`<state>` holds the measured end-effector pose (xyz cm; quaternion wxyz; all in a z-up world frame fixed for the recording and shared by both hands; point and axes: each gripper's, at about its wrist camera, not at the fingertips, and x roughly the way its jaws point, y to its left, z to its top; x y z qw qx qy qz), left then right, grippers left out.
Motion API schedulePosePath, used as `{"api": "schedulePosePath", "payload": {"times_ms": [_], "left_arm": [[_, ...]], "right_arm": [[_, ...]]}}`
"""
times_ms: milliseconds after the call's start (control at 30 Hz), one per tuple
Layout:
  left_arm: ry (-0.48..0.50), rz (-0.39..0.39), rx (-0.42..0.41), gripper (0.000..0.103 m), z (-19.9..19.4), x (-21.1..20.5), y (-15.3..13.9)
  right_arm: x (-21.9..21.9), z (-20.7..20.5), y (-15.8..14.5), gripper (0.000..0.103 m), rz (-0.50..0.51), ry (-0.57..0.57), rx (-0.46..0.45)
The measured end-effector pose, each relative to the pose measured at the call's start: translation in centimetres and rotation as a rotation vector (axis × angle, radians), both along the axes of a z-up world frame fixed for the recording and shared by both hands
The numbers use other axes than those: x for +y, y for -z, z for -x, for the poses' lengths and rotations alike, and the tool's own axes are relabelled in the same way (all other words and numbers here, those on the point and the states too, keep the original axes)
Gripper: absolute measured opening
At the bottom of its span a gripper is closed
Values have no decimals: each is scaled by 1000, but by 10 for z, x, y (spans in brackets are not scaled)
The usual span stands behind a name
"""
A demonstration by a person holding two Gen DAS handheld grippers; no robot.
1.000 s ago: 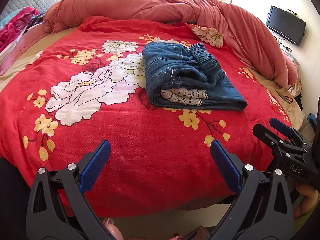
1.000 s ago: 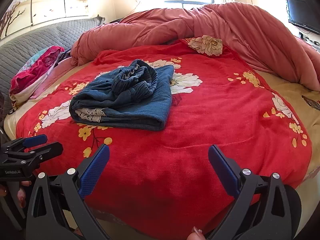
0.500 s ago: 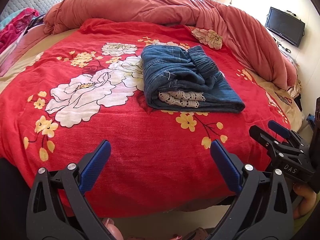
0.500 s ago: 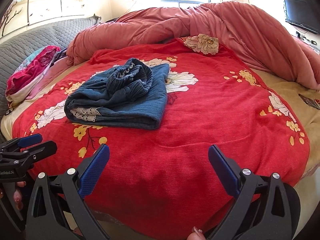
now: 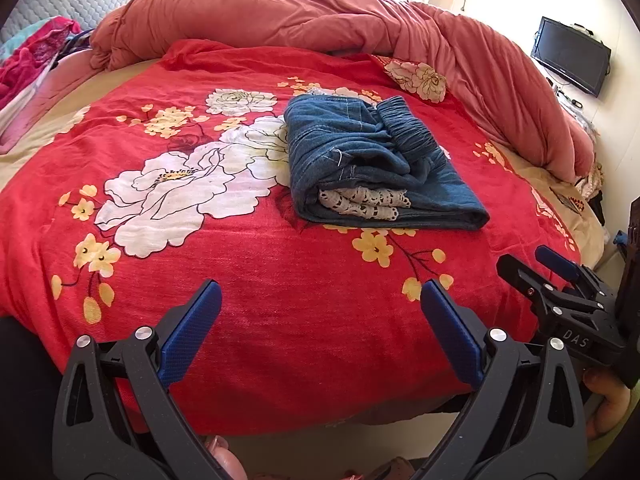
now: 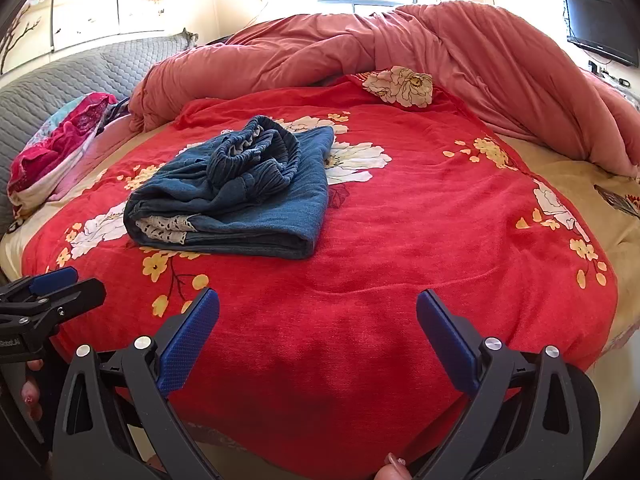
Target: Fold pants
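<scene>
A pair of blue denim pants (image 5: 372, 164) (image 6: 240, 196) lies folded into a compact bundle on the red floral bedspread (image 5: 240, 264) (image 6: 400, 240), elastic waistband on top and white lace trim showing at the near end. My left gripper (image 5: 320, 320) hangs open over the bed's near edge, well short of the pants, holding nothing. My right gripper (image 6: 318, 328) is open too, empty, near the bed's front edge and to the right of the pants. In each view the other gripper shows at the side.
A bunched pink duvet (image 5: 320, 20) (image 6: 440, 48) curves along the far and right sides of the bed. A pink and teal cloth pile (image 6: 56, 140) lies at the far left by a grey quilted headboard (image 6: 80, 76). A black TV (image 5: 572, 56) hangs on the right wall.
Both grippers have drawn back slightly from the bed, so the folded pants sit a little farther off. The pants have not moved and both grippers stay open.
</scene>
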<state>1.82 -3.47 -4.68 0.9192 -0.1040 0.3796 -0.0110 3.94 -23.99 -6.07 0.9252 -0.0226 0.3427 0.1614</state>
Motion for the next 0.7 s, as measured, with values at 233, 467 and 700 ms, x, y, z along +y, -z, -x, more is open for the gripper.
{"api": "schedulePosePath", "payload": {"times_ms": [233,467,700], "left_arm": [[-1,3,-1,93,0,1,-1],[-3,1,-3,93,0,2,-1],[-4,1,-4,93,1,2,-2]], "right_arm": [[-1,1,0,98,3,8,0],[-1,0,0,98,5,8,-3],[-2,0,0,98,6,9,-5]]}}
